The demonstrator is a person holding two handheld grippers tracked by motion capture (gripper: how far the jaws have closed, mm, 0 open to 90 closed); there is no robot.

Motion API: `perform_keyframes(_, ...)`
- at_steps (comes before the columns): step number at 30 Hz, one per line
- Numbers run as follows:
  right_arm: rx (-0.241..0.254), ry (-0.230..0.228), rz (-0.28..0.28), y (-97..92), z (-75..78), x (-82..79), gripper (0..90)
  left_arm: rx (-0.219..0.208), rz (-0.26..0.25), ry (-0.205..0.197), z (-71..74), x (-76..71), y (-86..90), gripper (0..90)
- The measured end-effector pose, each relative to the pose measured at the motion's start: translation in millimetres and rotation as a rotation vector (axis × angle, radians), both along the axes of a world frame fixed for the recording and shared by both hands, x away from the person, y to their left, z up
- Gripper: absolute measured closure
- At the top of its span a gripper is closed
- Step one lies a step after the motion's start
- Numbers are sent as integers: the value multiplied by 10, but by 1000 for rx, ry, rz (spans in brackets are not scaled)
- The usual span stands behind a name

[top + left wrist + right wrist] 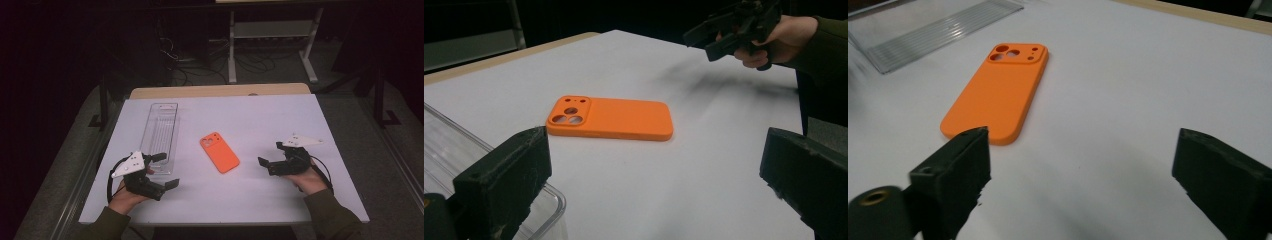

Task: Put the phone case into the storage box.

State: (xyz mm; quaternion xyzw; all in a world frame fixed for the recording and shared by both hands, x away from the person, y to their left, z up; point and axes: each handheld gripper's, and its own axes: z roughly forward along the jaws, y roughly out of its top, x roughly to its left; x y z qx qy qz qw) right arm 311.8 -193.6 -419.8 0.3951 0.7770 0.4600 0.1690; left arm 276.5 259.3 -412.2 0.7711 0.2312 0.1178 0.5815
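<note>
An orange phone case lies flat, back side up, near the middle of the white table. My left gripper sits at the front left, open and holding nothing, with the case ahead of its jaws. At the front right my right gripper points left toward the case, open and holding nothing. The case's near end lies just beyond its left jaw, apart from it. The left gripper view also catches the right gripper in its hand at the far right.
A long clear plastic tray lies on the table's left side, its near end beside my left gripper. A wooden strip edges the table's far side. Beyond stand a white metal frame and floor cables.
</note>
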Motion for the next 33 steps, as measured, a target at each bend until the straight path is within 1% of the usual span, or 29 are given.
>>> perform_keyframes(1, -4, 6, -4, -4, -7, -24, 29, 3, -1, -2, 1, 1, 1, 0)
perform_keyframes(3, -4, -8, 1, -18, -30, -68, 16, -1, 0, -1, 1, 0, -2, 0)
perform_keyframes(5, -2, -7, 2, -28, -51, -113, 5, 1, 0, -2, 1, 0, -1, 0)
perform_keyframes(7, -6, -5, -1, -37, -67, -159, 0, 1, 1, -2, 2, -1, -1, 0)
perform_keyframes(12, 10, -23, 3, -72, -106, -260, 0, 1, 0, -2, 2, -2, -2, 0)
perform_keyframes(17, 10, -7, 12, -92, -148, -333, 0, 0, 0, -5, 3, -1, 0, 0)
perform_keyframes(21, -8, -13, 22, -100, -158, -348, 0, -1, -1, -5, 1, 1, -1, 0)
perform_keyframes(24, -1, -9, 22, -96, -151, -345, 0, -5, -2, -6, 4, 3, 4, 0)
perform_keyframes(26, -5, -5, 21, -89, -147, -351, 0, -12, 1, -3, 9, -3, 6, 0)
perform_keyframes(27, -7, -7, 22, -88, -145, -351, 0, -14, 2, -10, 12, 0, 8, 0)
perform_keyframes(30, -9, -10, 16, -91, -136, -350, 0, -13, 3, -11, 16, -2, 7, 0)
perform_keyframes(33, -20, -10, 23, -92, -124, -349, 0, -15, -2, -2, 16, -6, 1, 0)
